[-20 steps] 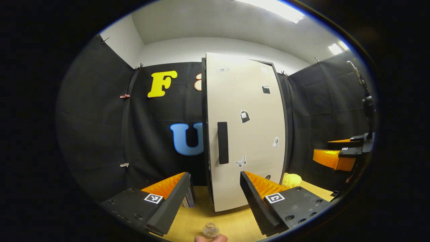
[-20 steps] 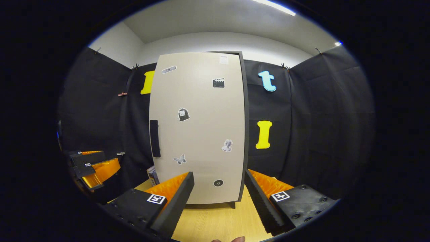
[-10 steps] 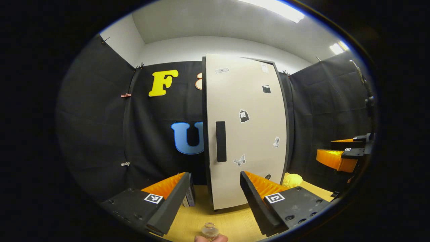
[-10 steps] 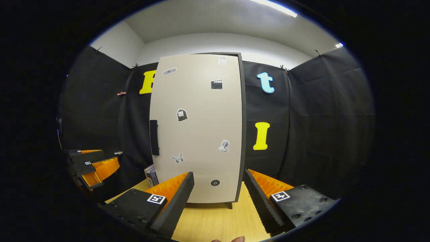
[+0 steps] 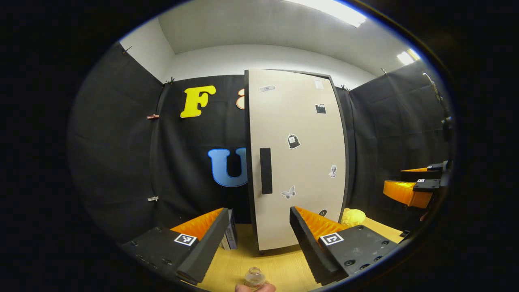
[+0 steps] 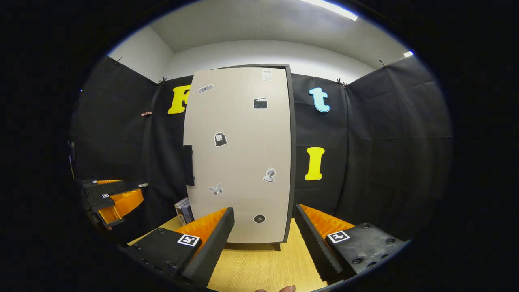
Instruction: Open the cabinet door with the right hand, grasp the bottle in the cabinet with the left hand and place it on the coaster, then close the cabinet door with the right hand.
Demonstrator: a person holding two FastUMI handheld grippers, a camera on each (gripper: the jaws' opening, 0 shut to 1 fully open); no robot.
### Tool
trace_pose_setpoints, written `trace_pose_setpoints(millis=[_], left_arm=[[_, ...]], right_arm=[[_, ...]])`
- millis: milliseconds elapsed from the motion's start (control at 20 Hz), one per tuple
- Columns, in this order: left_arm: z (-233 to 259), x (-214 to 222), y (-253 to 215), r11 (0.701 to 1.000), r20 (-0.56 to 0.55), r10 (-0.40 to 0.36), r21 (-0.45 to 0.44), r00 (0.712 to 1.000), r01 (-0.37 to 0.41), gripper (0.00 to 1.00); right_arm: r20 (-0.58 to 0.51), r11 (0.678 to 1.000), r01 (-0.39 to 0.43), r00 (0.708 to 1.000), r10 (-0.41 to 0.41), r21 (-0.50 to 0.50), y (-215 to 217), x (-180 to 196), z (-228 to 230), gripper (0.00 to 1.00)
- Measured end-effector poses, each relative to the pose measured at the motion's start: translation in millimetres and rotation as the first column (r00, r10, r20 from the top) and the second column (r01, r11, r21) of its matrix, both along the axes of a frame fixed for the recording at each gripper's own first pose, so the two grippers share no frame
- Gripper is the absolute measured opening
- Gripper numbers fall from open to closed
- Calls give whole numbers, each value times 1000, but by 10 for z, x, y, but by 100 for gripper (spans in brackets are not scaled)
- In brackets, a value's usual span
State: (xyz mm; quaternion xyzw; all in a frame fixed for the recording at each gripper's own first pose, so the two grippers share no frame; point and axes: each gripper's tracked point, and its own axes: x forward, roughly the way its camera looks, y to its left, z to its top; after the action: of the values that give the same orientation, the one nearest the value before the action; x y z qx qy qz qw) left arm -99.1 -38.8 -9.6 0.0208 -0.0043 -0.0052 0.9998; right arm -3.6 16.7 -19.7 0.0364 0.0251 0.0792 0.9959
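Clearly the cabinet door [image 6: 243, 154] is the thing to deal with first: a tall, flat, stiff panel that is shut against the dark cabinet frame, standing on the wooden surface [image 6: 259, 267]. It will likely swing on hinges at its right edge as the right gripper view shows it, so the sensible place to take hold is the dark vertical handle [image 6: 188, 165] near the left edge, about mid-height; a firm pinch across that bar should give the most leverage, and the panel probably needs little force. The cabinet's bottle is hidden behind the door, so how it handles cannot be judged. A small clear glass bottle [image 5: 254, 278] sits at the bottom edge of the left gripper view, close to a fingertip [image 5: 255, 287]; whether it belongs to the task cannot be told.

The right gripper [image 6: 263, 223] has its fingers spread wide, holds nothing and hangs in front of the door, well short of the handle. The left gripper [image 5: 259, 221] is likewise spread wide and empty, facing the handle side of the door, with a yellow object [image 5: 352, 217] lying on the surface to its right.
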Motion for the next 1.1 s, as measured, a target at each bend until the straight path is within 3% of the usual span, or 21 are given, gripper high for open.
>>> trace_pose_setpoints(millis=[1100], left_arm=[[36, -57, -139, 1000, 1, -9, 0, 1000, 9, 95]], right_arm=[[1, 1000, 13, 1000, -13, -6, -134, -92, 6, 98]])
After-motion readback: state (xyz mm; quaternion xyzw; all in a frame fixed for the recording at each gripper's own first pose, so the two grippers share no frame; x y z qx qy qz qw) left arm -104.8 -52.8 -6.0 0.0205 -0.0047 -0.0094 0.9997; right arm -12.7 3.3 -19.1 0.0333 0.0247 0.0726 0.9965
